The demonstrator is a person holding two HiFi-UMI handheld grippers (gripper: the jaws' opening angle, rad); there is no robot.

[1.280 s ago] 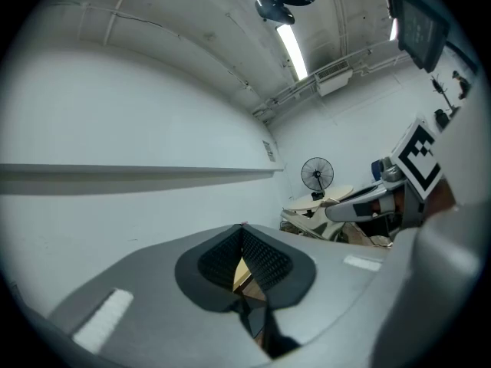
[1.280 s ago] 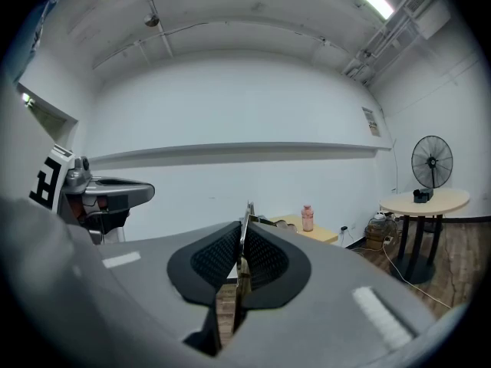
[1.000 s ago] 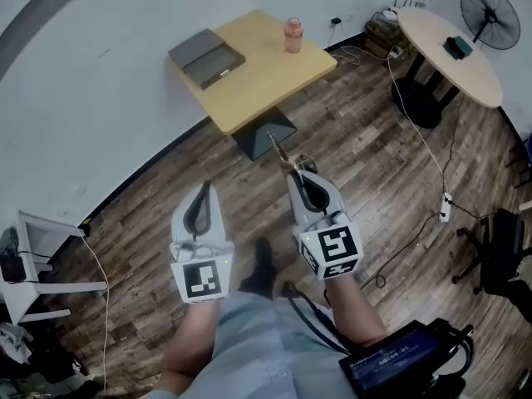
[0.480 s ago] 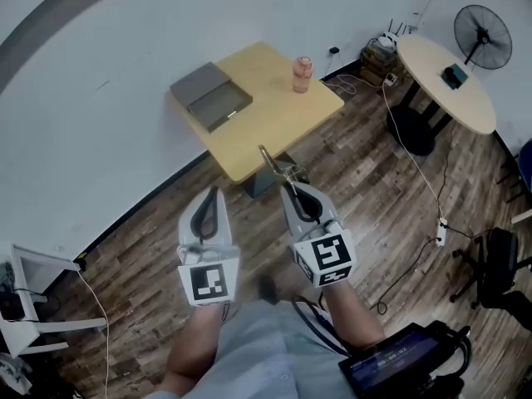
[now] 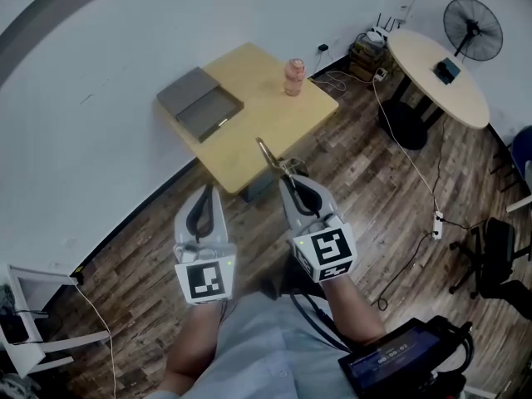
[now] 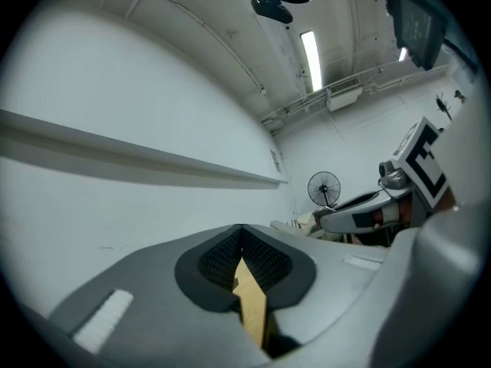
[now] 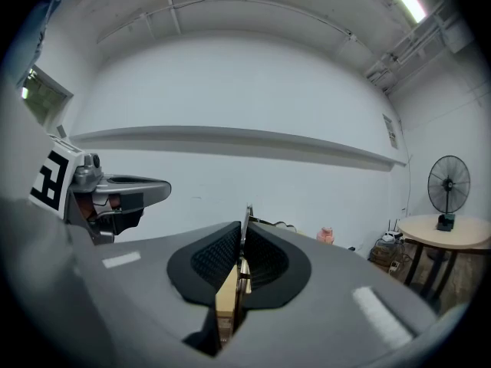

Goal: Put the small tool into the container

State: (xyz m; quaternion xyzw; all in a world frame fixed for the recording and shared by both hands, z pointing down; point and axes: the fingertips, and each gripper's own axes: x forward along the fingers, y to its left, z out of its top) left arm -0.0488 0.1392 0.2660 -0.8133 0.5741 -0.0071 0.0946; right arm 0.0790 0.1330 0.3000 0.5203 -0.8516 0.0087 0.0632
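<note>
The person has stepped closer, so the small tool (image 5: 268, 153), clamped in the right gripper's (image 5: 287, 179) jaws, now pokes over the table (image 5: 274, 115) edge toward the container (image 5: 209, 115), while the left gripper (image 5: 208, 193) keeps its jaws together on nothing.

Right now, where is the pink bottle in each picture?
Head view: the pink bottle stands on the square wooden table, near its far right edge.
Left gripper view: not in it.
Right gripper view: tiny, right of the middle, low against the white wall.
Shared landmark: the standing fan, which also shows in the left gripper view and the right gripper view.
</note>
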